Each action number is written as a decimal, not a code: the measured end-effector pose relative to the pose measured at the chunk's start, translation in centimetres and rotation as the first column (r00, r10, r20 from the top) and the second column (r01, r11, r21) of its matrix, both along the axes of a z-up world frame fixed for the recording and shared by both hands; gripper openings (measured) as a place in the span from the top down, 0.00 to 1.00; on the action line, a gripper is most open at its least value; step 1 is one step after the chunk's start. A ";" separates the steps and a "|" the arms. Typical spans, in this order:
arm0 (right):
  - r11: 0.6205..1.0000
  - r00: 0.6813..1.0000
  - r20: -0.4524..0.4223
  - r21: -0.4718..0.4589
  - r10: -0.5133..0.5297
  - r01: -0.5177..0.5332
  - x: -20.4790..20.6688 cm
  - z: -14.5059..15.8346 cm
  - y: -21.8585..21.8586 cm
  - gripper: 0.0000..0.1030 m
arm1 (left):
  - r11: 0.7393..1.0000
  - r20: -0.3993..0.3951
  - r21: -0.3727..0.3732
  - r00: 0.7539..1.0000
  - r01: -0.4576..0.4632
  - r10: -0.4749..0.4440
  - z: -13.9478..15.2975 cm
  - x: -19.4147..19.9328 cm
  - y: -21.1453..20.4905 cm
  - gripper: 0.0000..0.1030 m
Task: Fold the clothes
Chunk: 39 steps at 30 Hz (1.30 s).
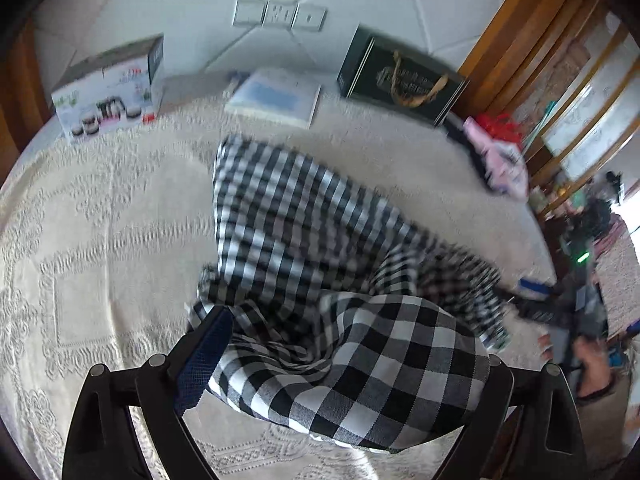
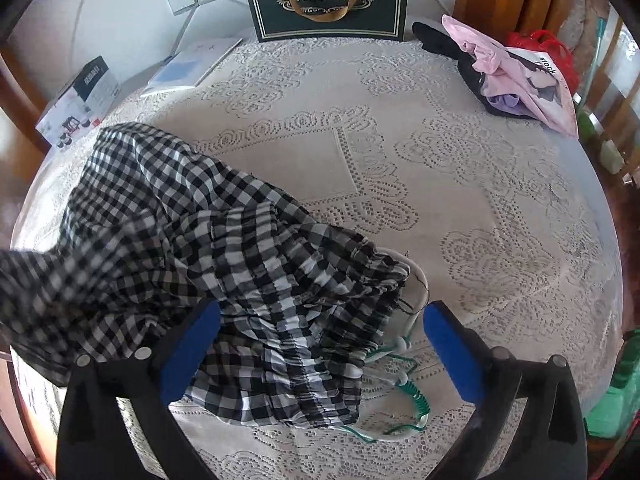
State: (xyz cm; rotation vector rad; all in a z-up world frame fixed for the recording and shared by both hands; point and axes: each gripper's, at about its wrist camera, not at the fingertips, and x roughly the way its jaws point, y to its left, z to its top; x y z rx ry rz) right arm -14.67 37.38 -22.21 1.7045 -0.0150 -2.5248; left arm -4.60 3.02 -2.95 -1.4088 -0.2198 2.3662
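Note:
A black-and-white checked garment (image 1: 304,240) lies crumpled on the lace-covered table (image 1: 100,220). In the left wrist view a fold of it drapes between my left gripper's fingers (image 1: 204,356) and hides the right finger; the left gripper (image 1: 340,364) stands wide, with cloth across it. In the right wrist view the garment (image 2: 224,248) spreads from the left edge to the middle, its gathered waistband between my right gripper's blue pads (image 2: 192,344). The right gripper (image 2: 320,344) is open, just above the cloth. The other gripper and a hand (image 1: 592,364) show at right in the left wrist view.
A dark green gift bag (image 2: 328,0), a white flat box (image 2: 192,64) and a printed carton (image 2: 80,96) stand along the back wall. A pile of pink and black clothes (image 2: 508,72) lies at the back right. A green-and-white cord (image 2: 404,392) lies under the waistband.

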 end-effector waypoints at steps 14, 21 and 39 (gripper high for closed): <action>0.970 0.984 0.015 -0.176 0.176 -0.171 0.3 0.4 -2.8 0.00 | 0.970 0.171 -0.151 0.972 0.188 -0.161 -5.9 0.1 6.7 0.08; 0.878 0.905 0.035 -0.262 0.423 -0.400 1.8 0.1 -9.0 0.03 | 0.972 0.130 -0.171 0.982 0.159 -0.137 -5.8 2.7 4.3 0.08; 0.849 0.919 -0.133 -0.353 0.371 -0.393 -5.6 4.5 -16.0 0.84 | 0.963 0.118 -0.244 0.989 0.118 -0.092 -5.7 3.2 2.5 0.08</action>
